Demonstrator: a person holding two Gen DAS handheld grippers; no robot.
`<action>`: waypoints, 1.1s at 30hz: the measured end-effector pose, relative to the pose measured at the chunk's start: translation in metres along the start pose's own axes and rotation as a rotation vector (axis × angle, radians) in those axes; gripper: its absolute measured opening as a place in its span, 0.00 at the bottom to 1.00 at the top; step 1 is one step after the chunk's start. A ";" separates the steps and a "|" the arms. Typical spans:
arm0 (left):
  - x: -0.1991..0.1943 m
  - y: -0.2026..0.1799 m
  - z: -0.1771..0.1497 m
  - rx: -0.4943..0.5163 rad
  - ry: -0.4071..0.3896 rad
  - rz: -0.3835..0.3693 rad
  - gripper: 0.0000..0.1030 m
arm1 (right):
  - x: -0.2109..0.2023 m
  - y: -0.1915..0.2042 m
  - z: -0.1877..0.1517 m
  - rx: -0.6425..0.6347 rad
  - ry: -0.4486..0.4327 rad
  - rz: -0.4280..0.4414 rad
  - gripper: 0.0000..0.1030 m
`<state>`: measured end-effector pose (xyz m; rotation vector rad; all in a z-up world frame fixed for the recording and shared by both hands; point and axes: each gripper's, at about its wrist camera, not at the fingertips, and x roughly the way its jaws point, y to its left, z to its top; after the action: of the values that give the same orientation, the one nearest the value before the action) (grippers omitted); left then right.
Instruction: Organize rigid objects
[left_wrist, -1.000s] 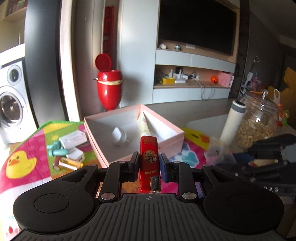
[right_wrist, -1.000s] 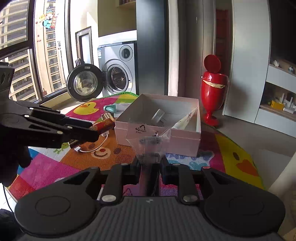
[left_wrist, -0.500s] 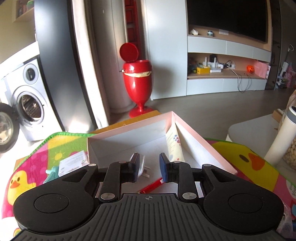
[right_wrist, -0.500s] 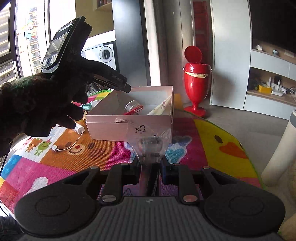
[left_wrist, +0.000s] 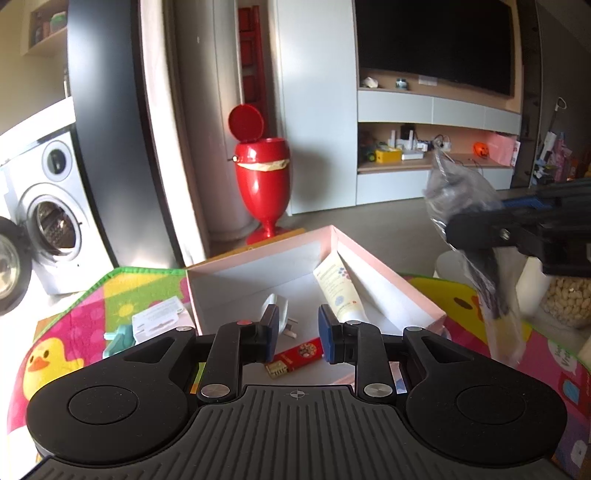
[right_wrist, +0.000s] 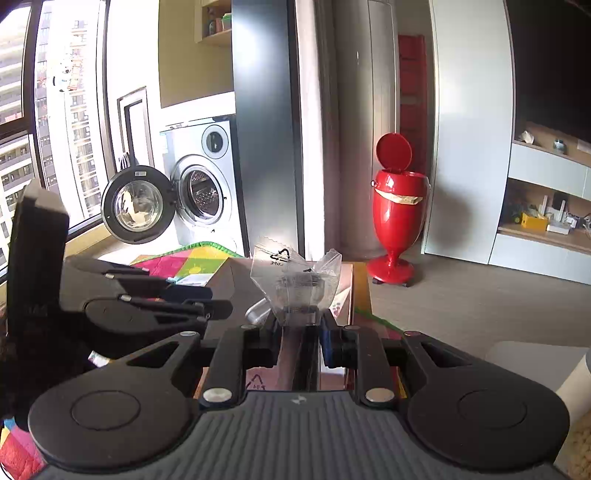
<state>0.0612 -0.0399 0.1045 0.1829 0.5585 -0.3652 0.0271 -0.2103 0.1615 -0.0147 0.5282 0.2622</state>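
Left wrist view: the left claw (left_wrist: 297, 332) hangs open and empty above the pink box (left_wrist: 388, 273), where a red packet (left_wrist: 295, 356) lies.

Right wrist view: the right claw (right_wrist: 297, 343) grips a clear plastic bag (right_wrist: 295, 280) over the box; lower it well inside before releasing.

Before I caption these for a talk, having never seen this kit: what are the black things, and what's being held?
They are two hand-held grippers, each carrying a camera that looks along its fingers. In the left view, the left gripper is open and empty above a pink box on a colourful mat. Inside lie a red lighter, a white plug and a tube. The right gripper is shut on a clear plastic bag with something dark inside. A red bin stands behind.
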 end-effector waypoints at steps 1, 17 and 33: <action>-0.005 0.002 -0.001 0.002 -0.008 -0.004 0.27 | 0.009 0.002 0.009 -0.003 0.004 -0.011 0.20; -0.072 0.151 -0.131 -0.396 0.100 0.158 0.27 | 0.137 0.152 0.010 -0.197 0.276 0.177 0.48; -0.103 0.181 -0.178 -0.584 0.072 -0.018 0.26 | 0.197 0.226 -0.022 -0.280 0.418 0.188 0.51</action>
<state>-0.0357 0.2040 0.0256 -0.3730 0.7156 -0.2009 0.1235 0.0548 0.0560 -0.2986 0.9071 0.5213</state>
